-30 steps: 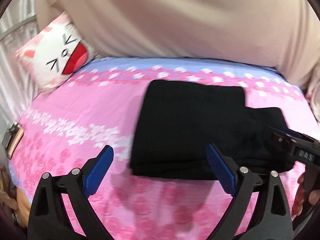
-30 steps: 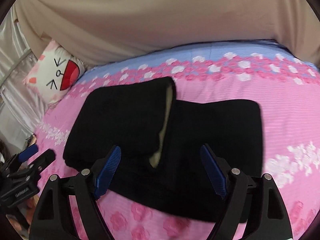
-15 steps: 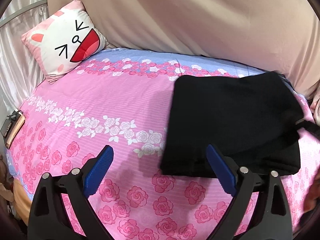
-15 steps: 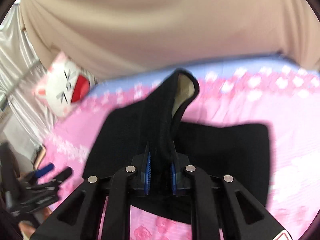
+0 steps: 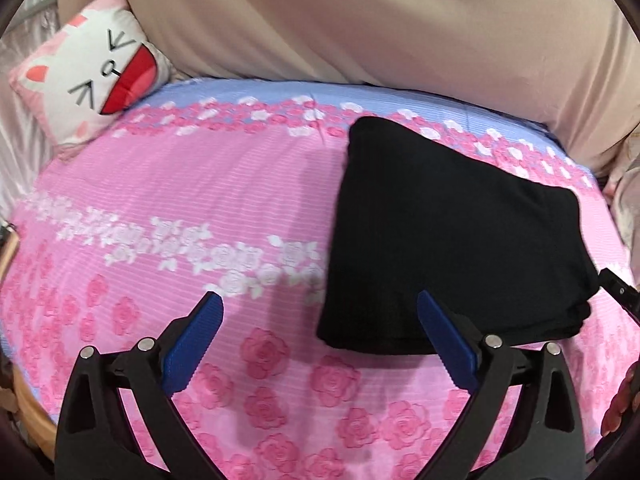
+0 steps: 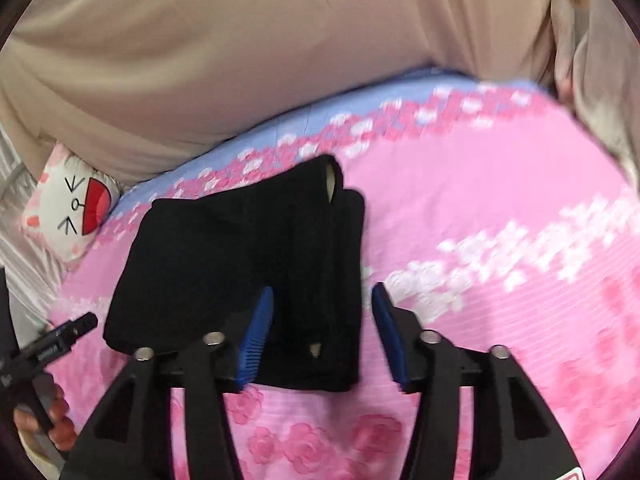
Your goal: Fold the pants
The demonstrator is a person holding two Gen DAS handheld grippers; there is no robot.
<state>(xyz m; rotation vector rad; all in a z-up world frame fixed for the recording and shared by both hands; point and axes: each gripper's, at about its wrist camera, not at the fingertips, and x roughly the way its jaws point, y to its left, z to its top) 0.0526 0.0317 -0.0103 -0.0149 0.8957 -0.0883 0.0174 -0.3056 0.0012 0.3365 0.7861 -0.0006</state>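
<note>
The black pants lie folded into a compact block on the pink flowered bedsheet. In the right wrist view the pants show a folded-over layer along their right side with a pale lining at the far end. My left gripper is open and empty, just left of the pants' near corner. My right gripper is open with its blue pads either side of the pants' near right edge, holding nothing. The left gripper also shows at the left edge of the right wrist view.
A white and pink cat-face pillow leans at the bed's far left corner. A beige curtain hangs behind the bed. The bed's left edge and a wooden object are at the far left.
My right gripper was shut on a raised fold of the pants half a second ago; it has laid it down and opened. The pants are now a narrower block. My left gripper stayed open.
</note>
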